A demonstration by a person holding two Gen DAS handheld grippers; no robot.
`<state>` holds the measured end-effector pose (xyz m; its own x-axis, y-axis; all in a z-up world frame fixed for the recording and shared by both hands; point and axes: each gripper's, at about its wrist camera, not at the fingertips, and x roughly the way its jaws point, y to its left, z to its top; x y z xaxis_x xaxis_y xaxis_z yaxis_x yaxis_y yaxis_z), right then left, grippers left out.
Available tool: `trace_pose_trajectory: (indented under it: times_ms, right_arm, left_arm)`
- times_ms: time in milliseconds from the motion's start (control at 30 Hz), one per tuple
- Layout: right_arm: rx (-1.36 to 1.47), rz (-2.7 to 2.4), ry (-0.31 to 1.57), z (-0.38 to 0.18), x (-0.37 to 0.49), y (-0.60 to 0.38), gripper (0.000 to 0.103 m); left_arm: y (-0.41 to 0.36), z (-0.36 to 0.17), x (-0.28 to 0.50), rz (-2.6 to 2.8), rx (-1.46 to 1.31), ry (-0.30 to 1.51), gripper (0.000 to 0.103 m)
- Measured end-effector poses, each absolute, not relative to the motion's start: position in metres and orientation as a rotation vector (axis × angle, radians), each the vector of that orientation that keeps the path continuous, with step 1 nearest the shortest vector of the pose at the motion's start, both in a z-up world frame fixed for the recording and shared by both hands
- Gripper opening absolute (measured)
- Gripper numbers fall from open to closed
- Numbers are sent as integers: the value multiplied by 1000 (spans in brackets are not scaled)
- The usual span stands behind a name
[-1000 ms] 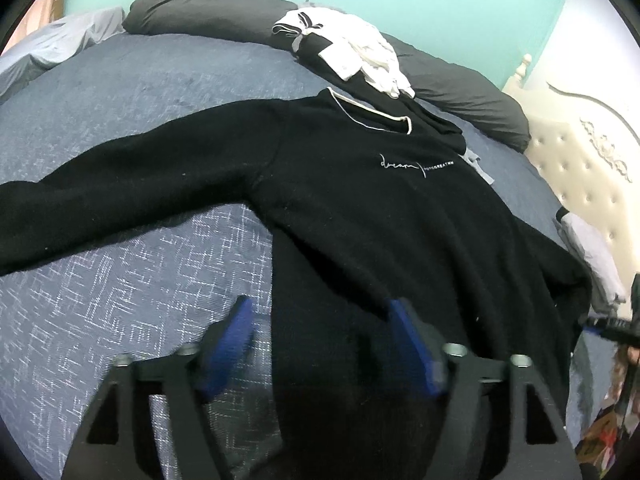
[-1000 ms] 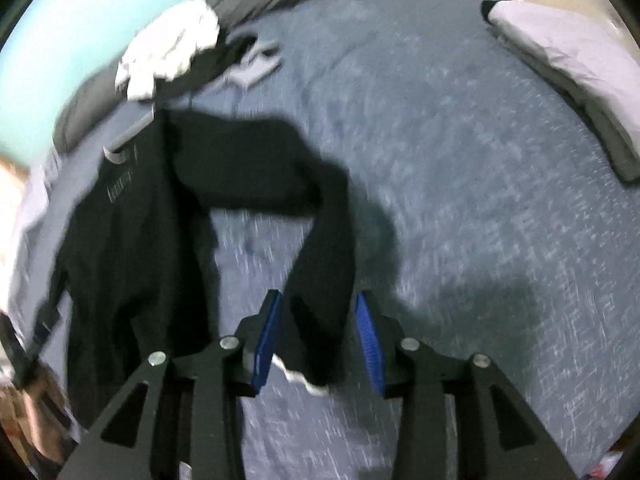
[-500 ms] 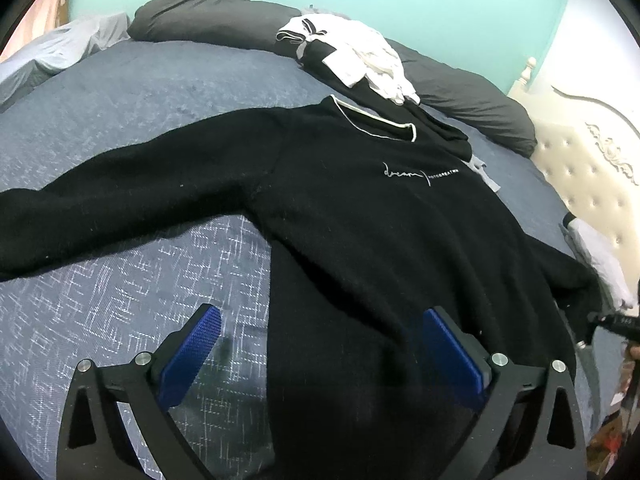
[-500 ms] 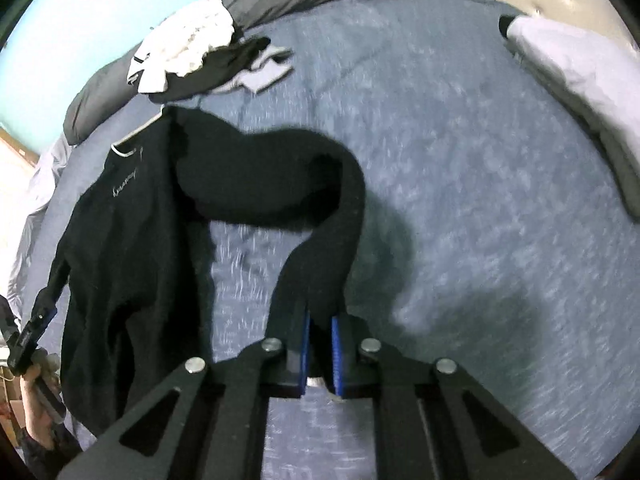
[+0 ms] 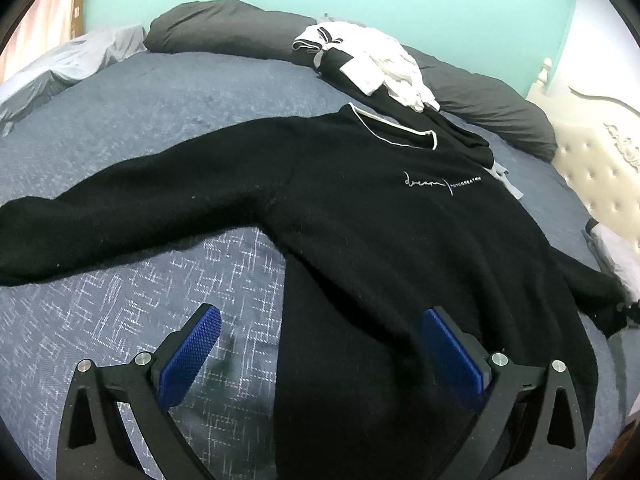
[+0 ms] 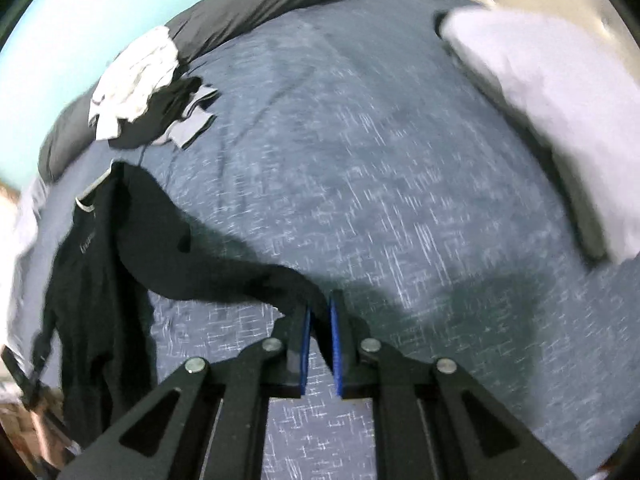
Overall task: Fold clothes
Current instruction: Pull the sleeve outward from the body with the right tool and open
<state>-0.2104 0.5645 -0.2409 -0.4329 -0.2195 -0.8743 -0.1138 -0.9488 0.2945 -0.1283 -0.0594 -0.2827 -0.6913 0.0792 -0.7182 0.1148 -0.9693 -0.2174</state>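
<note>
Sweater: we have the black sweater (image 5: 380, 240) lying face up on the blue-grey bedspread (image 5: 140, 120); its body is flat, one sleeve (image 5: 120, 216) stretches out to the side, collar toward the pile of clothes (image 5: 372, 64) by the dark pillows (image 5: 224, 28)
Right gripper: our right gripper (image 6: 320, 332) has the cuff end of the other sleeve (image 6: 224, 268) pinched between its blue pads; the jaws are opening slightly, yet the cloth sits between them and looks gripped
Left gripper: our left gripper (image 5: 316, 344) has its fingers spread wide, holding nothing; it hovers over the hem, one pad above the bedspread, the other above the black cloth
Step in hand: we judge that the sleeve is being drawn out straight before it gets folded over the body
Doing it well: we should keep the pinch firm on the cuff, since slack jaws could drop it; carry the sleeve low and level so it lays without a twist; let the left gripper pin the hem so the body does not drag
Writing: white script on the chest (image 5: 424, 182) reads "dream"; the small capitals beside it are too fine for us to read; no other label shows
</note>
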Motion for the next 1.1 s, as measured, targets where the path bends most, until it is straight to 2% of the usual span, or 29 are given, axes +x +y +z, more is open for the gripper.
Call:
trace_pose_trajectory:
  times_ms: [67,100,167,267,367,433,500,600,1100]
  right_arm:
    - [1644,-2579,-513,-250,-207,571,29]
    - [1634,-2584,-538,-254,-203,574,32]
    - [1620,-2593,-578,-261,-198,579,33]
    - [1590,-2630,-611,-266,-192,588,41]
    - [1541,-2656,-645,-268,-188,594,41]
    - [1474,-2650,-641,-265,-187,594,38]
    - [1470,-2642,-610,-263,-189,591,18]
    - [1497,-2629,-572,-259,-194,586,8]
    - [1515,-2745,-586,-202,-226,637,6]
  left_arm:
    - [-58,-284,-130,-2844,1237,385,103]
    - [-57,-285,-131,-2843,1240,381,103]
    - [-55,-286,-133,-2842,1246,374,103]
    - [-51,-286,-133,-2851,1246,355,103]
    - [-49,-286,-134,-2852,1250,350,103]
    - [-49,-287,-134,-2848,1254,350,103]
    - [-48,-288,-135,-2845,1258,350,103]
    - [-47,-289,-136,-2844,1263,343,103]
    - [-40,-292,-138,-2846,1279,296,103]
